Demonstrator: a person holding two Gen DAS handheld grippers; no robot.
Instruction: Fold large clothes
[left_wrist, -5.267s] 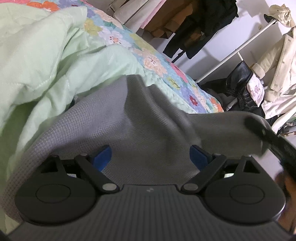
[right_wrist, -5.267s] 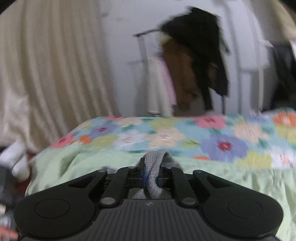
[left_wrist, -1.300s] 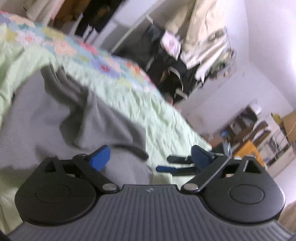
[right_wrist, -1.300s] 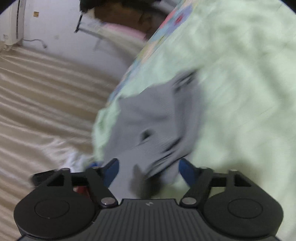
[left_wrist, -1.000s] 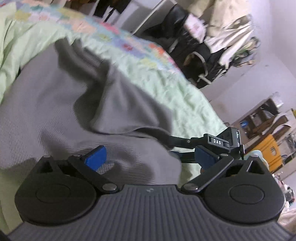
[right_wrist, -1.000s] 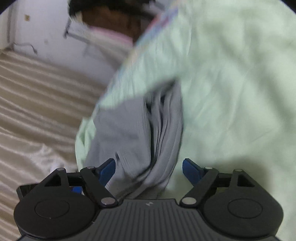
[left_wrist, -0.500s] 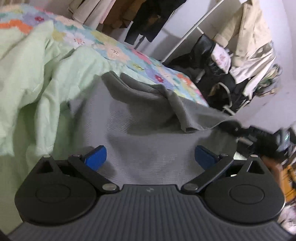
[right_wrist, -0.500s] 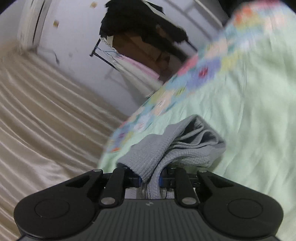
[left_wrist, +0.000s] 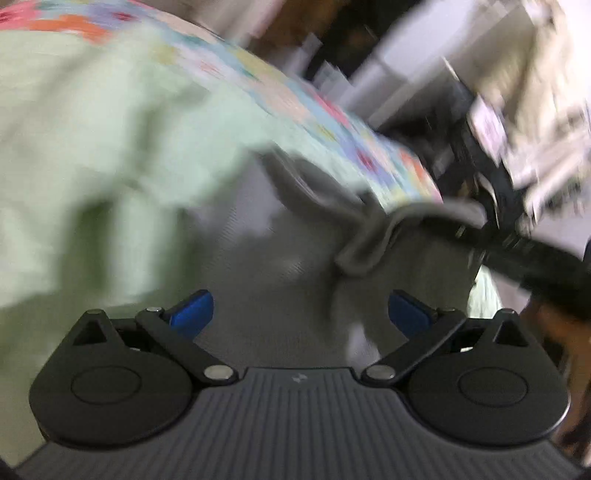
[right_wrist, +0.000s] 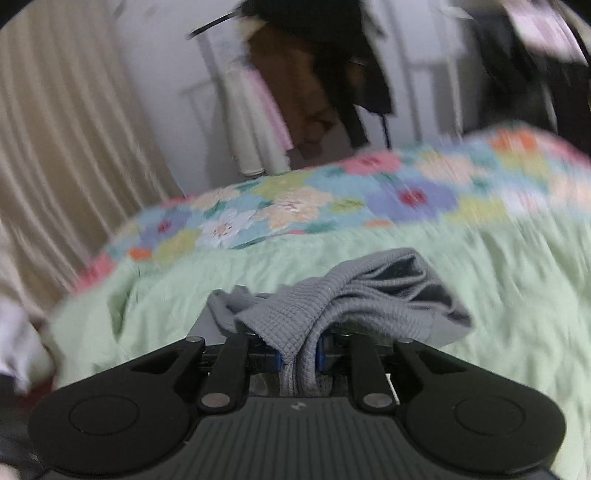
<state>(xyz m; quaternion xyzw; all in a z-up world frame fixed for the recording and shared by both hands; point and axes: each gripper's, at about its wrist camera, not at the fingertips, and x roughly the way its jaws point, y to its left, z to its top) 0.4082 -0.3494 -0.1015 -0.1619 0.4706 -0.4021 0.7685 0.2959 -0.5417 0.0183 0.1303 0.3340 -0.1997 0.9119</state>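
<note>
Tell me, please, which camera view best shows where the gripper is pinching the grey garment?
The right wrist view: the right gripper pinches a bunched fold of the grey garment in sharp close-up. The left wrist view shows the garment blurred, spread beyond the open left gripper.

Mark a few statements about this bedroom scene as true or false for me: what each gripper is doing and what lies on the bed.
1. The right gripper is pinching bunched grey knit fabric. True; its jaws are opening slightly, with the cloth between the pads.
2. The left gripper is clamped on the garment. False: its jaws stand wide apart over the grey cloth.
3. The bed is covered by a pale green quilt. True.
4. The flowered bedspread is plain white. False: it has multicoloured flowers.
5. Clothes hang on a rack behind the bed. True.
</note>
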